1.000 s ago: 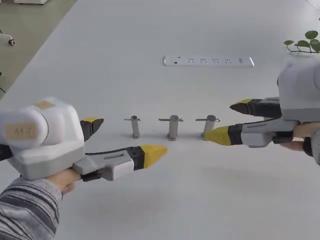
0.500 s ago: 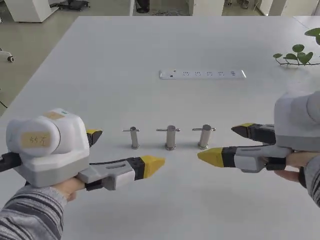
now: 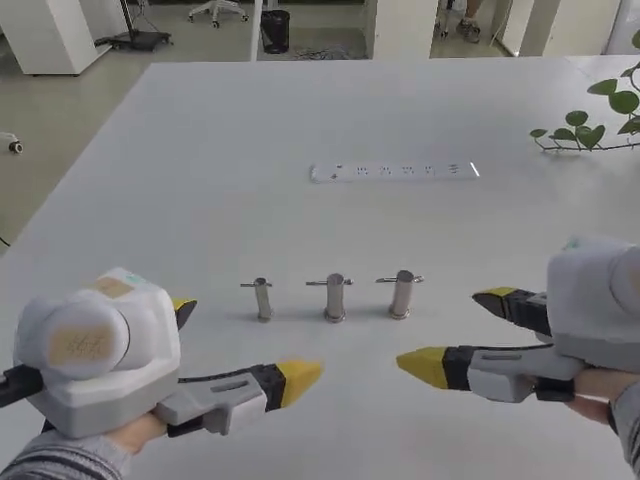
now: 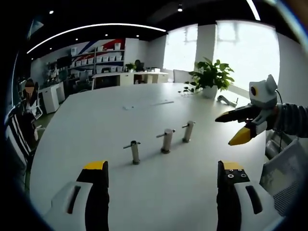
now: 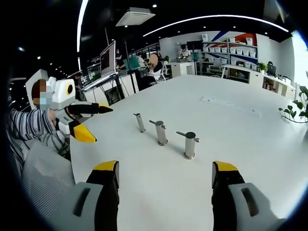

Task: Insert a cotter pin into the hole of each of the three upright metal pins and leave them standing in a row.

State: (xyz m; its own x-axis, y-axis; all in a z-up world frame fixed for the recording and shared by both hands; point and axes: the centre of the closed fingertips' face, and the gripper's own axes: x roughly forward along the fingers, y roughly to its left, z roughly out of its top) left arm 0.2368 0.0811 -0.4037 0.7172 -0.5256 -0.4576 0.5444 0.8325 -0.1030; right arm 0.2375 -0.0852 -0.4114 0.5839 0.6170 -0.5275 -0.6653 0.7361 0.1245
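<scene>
Pins, three upright in a row, stand at mid-frame, a cotter pin through each; your left gripper lower left and right gripper lower right have jaws spread.

White table in an open office
A white power strip lies flat on the white table, past its middle toward the far edge. Green plant leaves trail over the table's right edge. On the floor beyond the far edge stand a dark bin and a wheeled chair. Shelves line a back wall.
</scene>
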